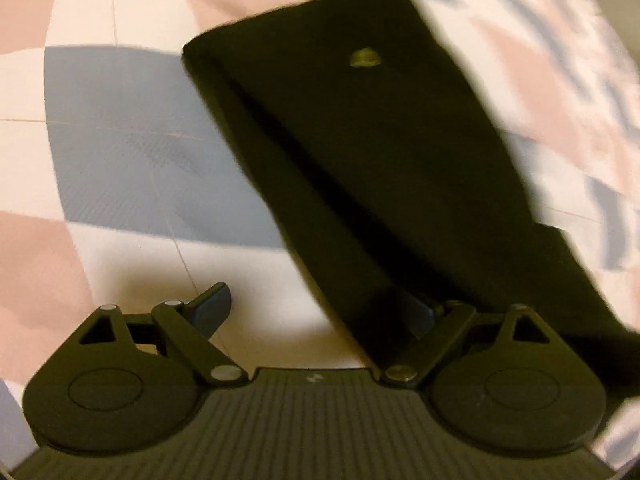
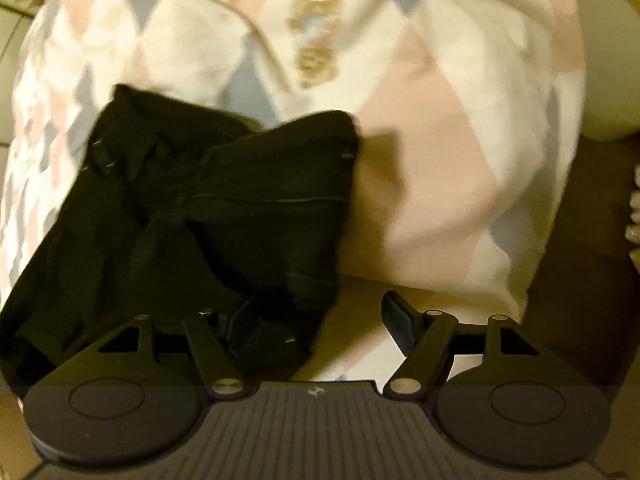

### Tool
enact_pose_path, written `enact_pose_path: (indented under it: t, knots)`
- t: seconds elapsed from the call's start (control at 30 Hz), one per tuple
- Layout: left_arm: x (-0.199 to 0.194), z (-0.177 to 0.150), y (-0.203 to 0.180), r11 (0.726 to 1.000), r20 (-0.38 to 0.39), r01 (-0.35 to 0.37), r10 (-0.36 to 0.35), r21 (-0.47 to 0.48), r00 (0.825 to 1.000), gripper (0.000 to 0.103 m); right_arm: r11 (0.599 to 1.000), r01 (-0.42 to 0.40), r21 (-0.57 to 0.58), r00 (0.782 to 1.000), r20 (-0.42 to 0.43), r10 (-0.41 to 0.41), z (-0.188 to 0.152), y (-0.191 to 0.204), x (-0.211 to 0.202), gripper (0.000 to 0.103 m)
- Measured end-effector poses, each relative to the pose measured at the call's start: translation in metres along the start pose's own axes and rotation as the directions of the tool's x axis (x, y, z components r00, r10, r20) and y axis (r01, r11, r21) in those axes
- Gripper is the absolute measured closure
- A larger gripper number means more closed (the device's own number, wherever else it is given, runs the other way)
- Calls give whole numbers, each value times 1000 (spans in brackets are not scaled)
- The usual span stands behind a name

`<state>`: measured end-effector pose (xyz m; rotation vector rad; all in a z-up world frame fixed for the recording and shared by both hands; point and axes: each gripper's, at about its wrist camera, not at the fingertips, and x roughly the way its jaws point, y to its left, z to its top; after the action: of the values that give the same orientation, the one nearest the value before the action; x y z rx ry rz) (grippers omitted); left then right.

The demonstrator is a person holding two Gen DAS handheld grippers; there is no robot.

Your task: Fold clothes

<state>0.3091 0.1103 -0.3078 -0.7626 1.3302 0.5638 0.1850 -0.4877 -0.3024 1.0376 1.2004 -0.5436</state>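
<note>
A black garment [image 1: 380, 152], folded into a long strip with a small brass stud [image 1: 365, 57], lies slantwise on the bedsheet in the left wrist view. Its near end covers the right finger of my left gripper [image 1: 320, 312], whose jaws stand wide open; the left fingertip [image 1: 214, 306] is bare. In the right wrist view the same black cloth [image 2: 208, 216] sits bunched at the left, seams showing. It drapes over the left finger of my right gripper [image 2: 320, 322]. That gripper is open too, and its right fingertip [image 2: 396, 318] is bare over the sheet.
The bedsheet [image 1: 120, 152] has pink, blue-grey and white diamonds, with a bear print [image 2: 316, 32] farther off. The bed's edge drops to a dark brown area [image 2: 580, 264] at the right. Both views are motion-blurred.
</note>
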Motion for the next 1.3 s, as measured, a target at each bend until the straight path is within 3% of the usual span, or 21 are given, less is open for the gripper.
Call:
enact_pose_path:
  t: [0.07, 0.1, 0.13, 0.17, 0.27, 0.33, 0.4, 0.53, 0.57, 0.6, 0.67, 0.73, 0.77, 0.8, 0.83, 0.9, 0.93, 1.03, 1.13, 1.27, 1.3]
  knots:
    - [-18, -1, 2, 1000, 47, 0, -1, 23, 999, 34, 999, -38, 37, 999, 13, 38, 0, -7, 3, 36]
    - [-34, -4, 4, 999, 82, 11, -14, 43, 997, 72, 996, -67, 51, 998, 16, 66, 1, -8, 4, 54]
    - [-50, -6, 6, 998, 116, 21, -28, 63, 993, 97, 995, -88, 53, 996, 20, 87, 2, -7, 4, 86]
    - [-66, -9, 8, 996, 150, 30, -42, 84, 988, 98, 992, -109, 56, 994, 24, 108, 3, -5, 4, 93]
    - [-113, -17, 14, 988, 248, 53, -89, 146, 965, 99, 989, -149, -8, 986, 69, 150, 6, 12, -13, 94]
    - [-145, -22, 18, 980, 310, 65, -122, 189, 943, 99, 974, -213, -72, 971, 97, 219, 10, 30, -35, 94]
    - [-177, -28, 21, 970, 369, 73, -157, 232, 916, 99, 945, -284, -159, 946, 114, 303, 12, 50, -62, 95]
    - [-240, -41, 35, 949, 472, 83, -226, 304, 852, 98, 849, -412, -330, 877, 109, 468, 12, 80, -119, 95]
    - [-254, -51, 53, 952, 486, 92, -229, 291, 844, 97, 834, -422, -356, 870, 98, 482, 11, 78, -126, 95]
    - [-264, -63, 71, 957, 496, 88, -221, 277, 840, 97, 838, -407, -364, 882, 81, 464, 8, 70, -126, 97]
    - [-258, -94, 95, 967, 482, 25, -148, 253, 864, 95, 855, -365, -368, 912, 43, 408, 3, 50, -122, 97]
    - [-219, -122, 114, 973, 403, -81, -14, 218, 915, 90, 930, -228, -289, 973, -26, 230, -1, 12, -86, 91]
    - [-194, -132, 125, 973, 349, -124, 49, 197, 936, 88, 965, -134, -224, 990, -75, 120, -1, -13, -63, 85]
    - [-166, -141, 137, 972, 277, -163, 112, 168, 954, 86, 985, -43, -168, 992, -128, 22, -1, -35, -42, 76]
    - [-138, -150, 149, 969, 201, -203, 173, 142, 964, 85, 991, 13, -135, 985, -166, -35, 0, -50, -30, 77]
    - [-110, -163, 170, 970, 118, -238, 231, 51, 966, 86, 990, 51, -132, 983, -171, -73, 3, -66, -23, 72]
    - [-102, -168, 181, 969, 91, -245, 245, -4, 965, 85, 990, 55, -129, 983, -166, -76, 6, -72, -22, 62]
    - [-95, -176, 202, 962, 54, -239, 248, -133, 967, 77, 992, -42, -117, 995, -96, 31, 23, -72, -33, 39]
    - [-106, -173, 204, 959, 77, -220, 236, -176, 969, 64, 992, -106, -73, 994, -49, 102, 34, -75, -30, 36]
    - [-112, -170, 190, 968, 97, -197, 213, -152, 972, 63, 988, -147, -55, 989, -20, 146, 35, -79, -12, 36]
    - [-111, -171, 188, 972, 94, -182, 197, -151, 976, 58, 984, -173, -41, 985, -14, 172, 35, -78, -10, 36]
